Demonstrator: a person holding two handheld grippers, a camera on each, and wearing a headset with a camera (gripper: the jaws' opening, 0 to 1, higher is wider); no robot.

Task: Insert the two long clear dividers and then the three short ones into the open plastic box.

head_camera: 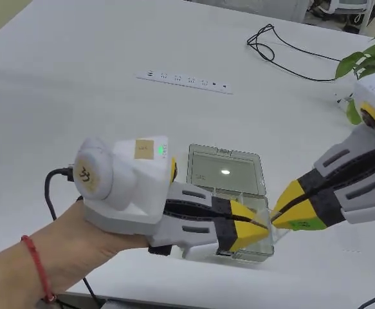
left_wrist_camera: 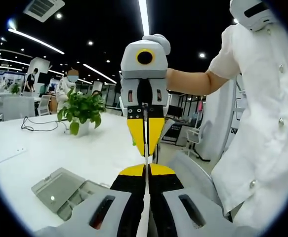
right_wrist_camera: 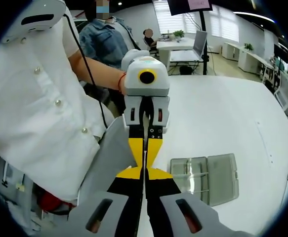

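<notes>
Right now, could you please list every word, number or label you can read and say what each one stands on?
"33", handwritten, uncertain: tan sticker on the left gripper's round end cap.
Green label on the right gripper's jaw: blurred, unreadable.
Markings on the white power strip: too small to read.
Square tan sticker on the left gripper: blank.
</notes>
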